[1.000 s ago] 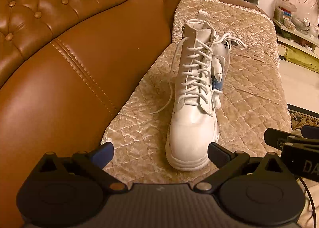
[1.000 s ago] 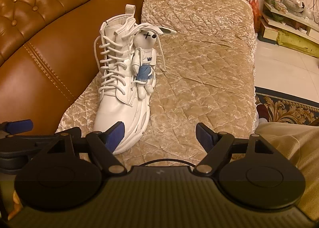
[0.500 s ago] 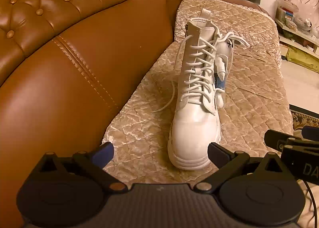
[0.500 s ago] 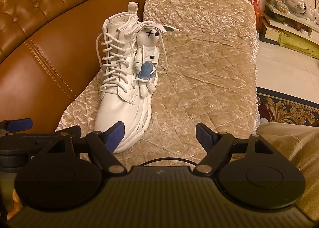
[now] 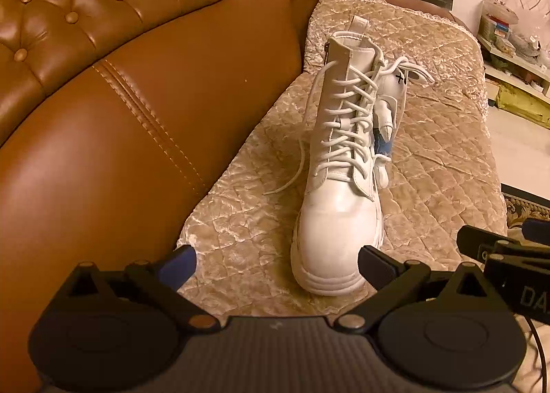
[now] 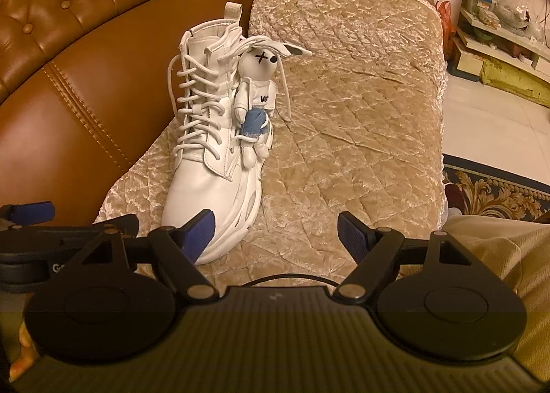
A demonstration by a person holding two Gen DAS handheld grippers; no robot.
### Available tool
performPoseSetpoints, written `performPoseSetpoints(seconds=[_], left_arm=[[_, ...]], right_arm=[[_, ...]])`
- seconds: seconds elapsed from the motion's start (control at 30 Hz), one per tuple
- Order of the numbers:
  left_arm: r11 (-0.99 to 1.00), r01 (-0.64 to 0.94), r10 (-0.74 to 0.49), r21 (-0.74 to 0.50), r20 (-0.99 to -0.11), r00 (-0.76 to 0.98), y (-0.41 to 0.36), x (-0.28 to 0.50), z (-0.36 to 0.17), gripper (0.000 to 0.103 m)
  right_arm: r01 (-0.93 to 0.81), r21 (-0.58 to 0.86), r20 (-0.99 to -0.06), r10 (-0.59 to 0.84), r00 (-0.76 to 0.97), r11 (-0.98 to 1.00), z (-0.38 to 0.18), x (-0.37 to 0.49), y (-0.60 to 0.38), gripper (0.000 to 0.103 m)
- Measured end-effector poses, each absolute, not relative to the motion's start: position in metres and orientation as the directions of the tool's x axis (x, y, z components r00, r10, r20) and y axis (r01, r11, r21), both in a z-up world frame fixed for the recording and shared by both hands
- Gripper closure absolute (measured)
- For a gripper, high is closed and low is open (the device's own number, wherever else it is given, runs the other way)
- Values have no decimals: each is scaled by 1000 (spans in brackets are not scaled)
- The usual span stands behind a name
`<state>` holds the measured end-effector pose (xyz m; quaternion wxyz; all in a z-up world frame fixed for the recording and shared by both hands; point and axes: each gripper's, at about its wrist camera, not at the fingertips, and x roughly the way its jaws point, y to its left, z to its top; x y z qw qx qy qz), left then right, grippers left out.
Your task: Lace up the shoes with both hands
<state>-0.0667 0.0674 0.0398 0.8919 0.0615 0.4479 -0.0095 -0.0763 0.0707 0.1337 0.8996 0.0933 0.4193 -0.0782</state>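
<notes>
The boot [image 5: 338,166] hides most of the rabbit doll [image 5: 386,118] in the left view; shelf clutter [image 6: 495,11] is too small to identify.

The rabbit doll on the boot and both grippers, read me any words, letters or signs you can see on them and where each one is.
"X": a black cross for one eye on the rabbit doll's head.
"Ma...": black print on the doll's white top; the rest is too blurred to read.
"DA...": white letters on the right gripper, cut off by the edge.
"G...": on the left gripper, the rest hidden.
</notes>
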Motion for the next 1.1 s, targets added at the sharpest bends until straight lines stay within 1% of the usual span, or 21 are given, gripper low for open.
performPoseSetpoints(seconds=[0.13, 0.43, 0.9, 1.1], left_arm=[[992, 71, 39, 102, -798, 601, 67, -66, 40, 0], [995, 56, 32, 82, -805, 593, 71, -62, 38, 0], [993, 33, 73, 113, -807, 586, 73, -60, 35, 0], [994, 25, 74, 108, -813, 577, 75, -60, 34, 0]], right_arm=[[225, 73, -767, -89, 636, 972, 134, -75, 71, 17], [214, 63, -767, -90, 635, 975, 133, -71, 73, 17], [195, 84, -776, -59, 628, 977, 130, -64, 76, 17], [193, 91, -777, -51, 628, 977, 129, -63, 76, 17]])
